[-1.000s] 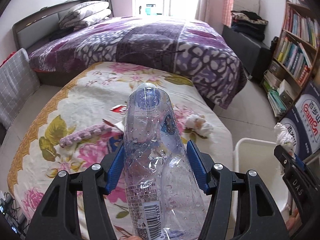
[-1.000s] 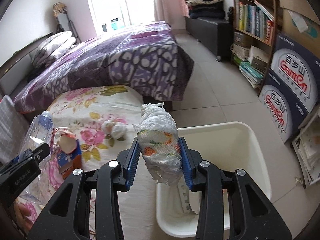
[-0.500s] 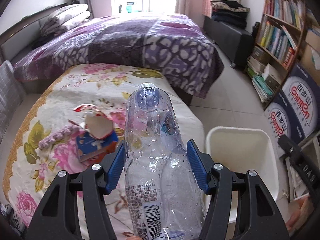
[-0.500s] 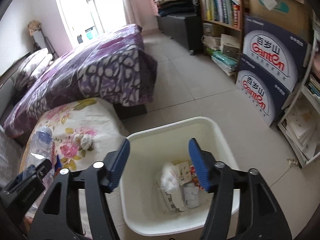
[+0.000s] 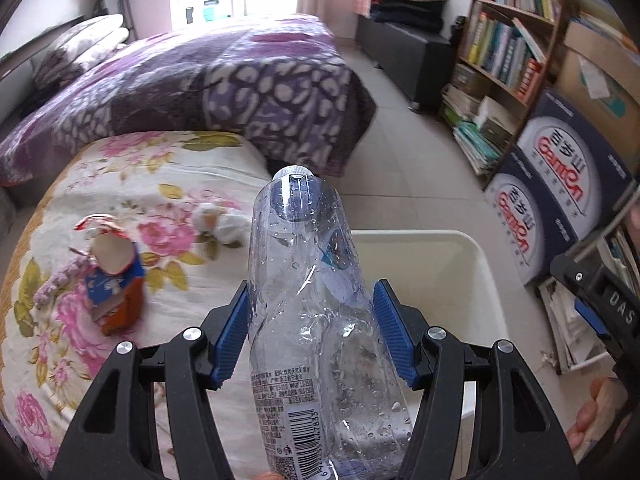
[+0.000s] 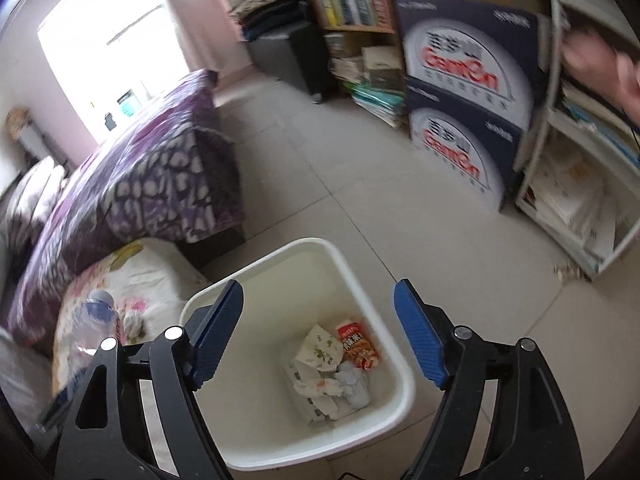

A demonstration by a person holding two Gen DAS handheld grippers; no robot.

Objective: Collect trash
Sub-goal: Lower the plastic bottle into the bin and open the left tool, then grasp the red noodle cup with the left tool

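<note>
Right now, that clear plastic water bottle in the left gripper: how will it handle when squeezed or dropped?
The clear plastic water bottle looks nearly empty, only droplets inside, so it is probably light. Its wall shows creases, so it likely buckles under a firmer squeeze from the left gripper. Being round and wet-looking, it may slip or roll; dropping it into the white plastic bin seems low risk.

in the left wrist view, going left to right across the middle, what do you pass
torn carton on the floral cover → crumpled white tissue → clear plastic bottle held in the left gripper → white bin → stacked blue Ganten boxes
</note>
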